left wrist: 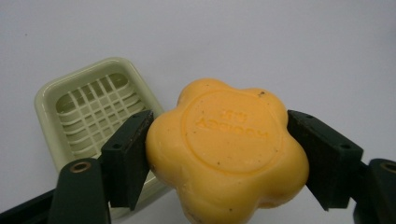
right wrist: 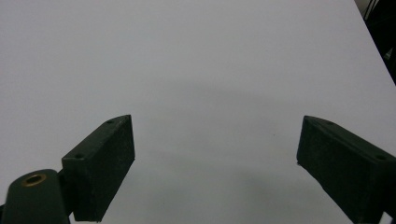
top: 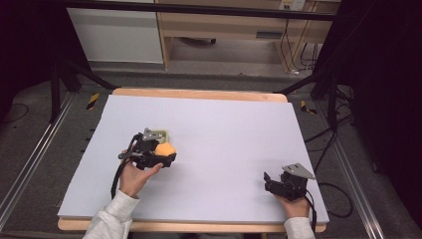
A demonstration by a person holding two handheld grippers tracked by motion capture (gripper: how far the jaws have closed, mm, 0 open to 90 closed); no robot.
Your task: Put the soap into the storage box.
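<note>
An orange flower-shaped soap (left wrist: 226,149) (top: 164,149) is clamped between the two black jaws of my left gripper (left wrist: 217,154) (top: 157,153). A pale green soap dish (left wrist: 91,116) with a slotted grid floor lies on the white table just behind and to the left of the soap; in the high view the soap dish (top: 163,133) peeks out from under the gripper's grey plate. My right gripper (right wrist: 215,163) (top: 268,180) stands open near the table's front right, with bare table between its jaws.
The white table sheet (top: 224,129) lies on a wooden top. Cables (top: 328,144) and dark stand legs run along the floor on the right. Metal rails (top: 30,159) flank the table on the left.
</note>
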